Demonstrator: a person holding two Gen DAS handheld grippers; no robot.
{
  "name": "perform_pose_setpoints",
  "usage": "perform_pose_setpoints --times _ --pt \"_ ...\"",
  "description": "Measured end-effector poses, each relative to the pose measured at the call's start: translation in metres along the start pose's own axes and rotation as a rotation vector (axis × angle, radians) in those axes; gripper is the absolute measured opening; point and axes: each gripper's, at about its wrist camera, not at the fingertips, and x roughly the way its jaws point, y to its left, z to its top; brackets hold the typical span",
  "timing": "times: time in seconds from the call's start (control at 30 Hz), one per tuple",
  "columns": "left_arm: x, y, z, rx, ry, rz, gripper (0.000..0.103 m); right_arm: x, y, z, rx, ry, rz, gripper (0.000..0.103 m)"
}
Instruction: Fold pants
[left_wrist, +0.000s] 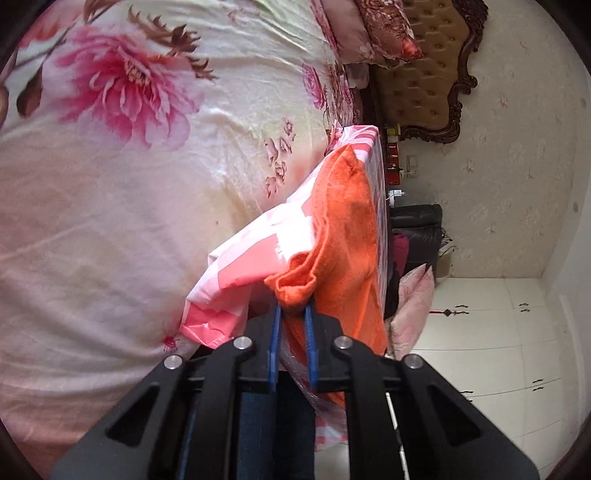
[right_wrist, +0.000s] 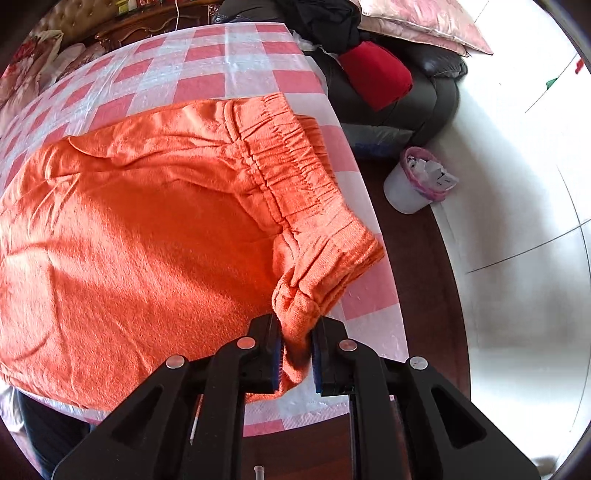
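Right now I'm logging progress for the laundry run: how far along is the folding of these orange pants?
Early stage. Done: the orange pants lie spread on the checkered cloth. In hand: the right gripper is pinching the elastic waistband corner, and the left gripper is pinching another bunched edge. Left: no finished fold shows, so the folding itself remains.

It was a home bedroom: bed w/ floral sheet (left_wrist: 122, 177), tufted headboard (left_wrist: 424, 74) in carved wood, pillows (left_wrist: 384, 29), white wardrobe doors (left_wrist: 491, 350). A black leather chair (right_wrist: 432, 96) piled w/ clothes stood nr a small waste bin (right_wrist: 410, 188).
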Motion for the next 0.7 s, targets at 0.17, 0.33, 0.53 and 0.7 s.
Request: perform_pose_setpoints --times 0.17,0.33,0.53,0.7 --pt "0.008 -0.06 0.011 0.183 0.012 0.155 0.01 0.003 -0.004 0.002 0.03 0.0 0.032 0.012" --pt "0.002 -0.056 0.023 0.19 0.048 0.328 0.037 0.003 -0.007 -0.004 0.029 -0.01 0.047 0.013" --pt "0.02 -0.122 0.071 0.503 0.007 0.394 0.075 0.003 -0.003 -0.005 -0.011 -0.016 0.033 0.013" --pt "0.096 -0.096 0.134 0.422 0.207 0.28 0.076 0.002 -0.003 -0.006 -0.017 -0.021 0.034 0.013"
